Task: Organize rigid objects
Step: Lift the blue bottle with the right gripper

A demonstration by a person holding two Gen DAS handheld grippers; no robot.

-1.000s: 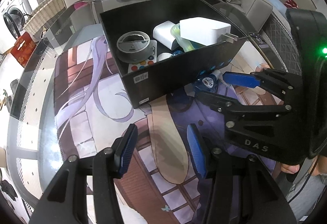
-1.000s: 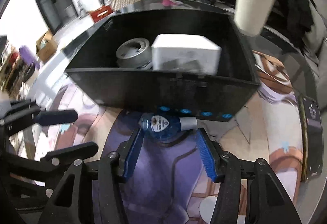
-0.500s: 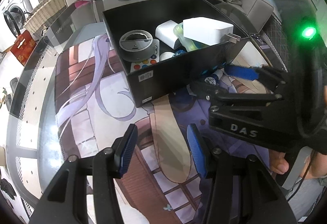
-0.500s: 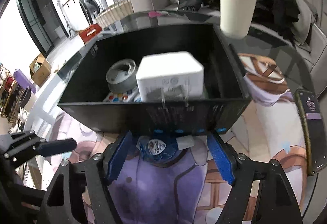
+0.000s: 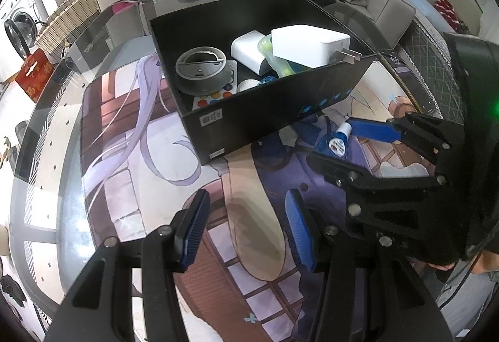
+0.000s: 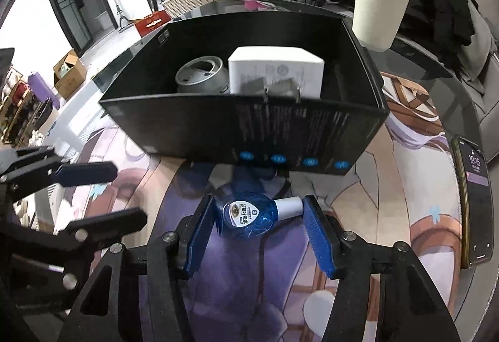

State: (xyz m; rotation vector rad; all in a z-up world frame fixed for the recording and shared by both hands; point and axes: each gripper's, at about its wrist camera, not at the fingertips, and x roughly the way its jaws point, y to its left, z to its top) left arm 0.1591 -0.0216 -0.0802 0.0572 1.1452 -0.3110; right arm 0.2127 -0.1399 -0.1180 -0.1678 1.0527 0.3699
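Note:
A small blue bottle (image 6: 249,215) with a white cap lies on the printed mat, just in front of the black box (image 6: 218,123). My right gripper (image 6: 259,211) is closing on it: one blue pad touches its base, the other its cap. The left wrist view shows the same bottle (image 5: 335,144) between the right gripper's (image 5: 341,144) fingers. My left gripper (image 5: 246,201) hangs open over the mat with nothing between its pads, left of the right one. The box (image 5: 265,117) holds a grey round device (image 5: 201,69), a white charger (image 5: 308,44), a white adapter and a remote.
A phone (image 6: 474,201) with a lit screen lies at the mat's right edge. A beige cup (image 6: 380,11) stands behind the box's far right corner. The mat covers a dark glass table; a sofa piled with dark clothes lies beyond.
The right gripper came forward so the bottle now lies between its pads; its jaws widened, then narrowed onto it. The left gripper stayed put.

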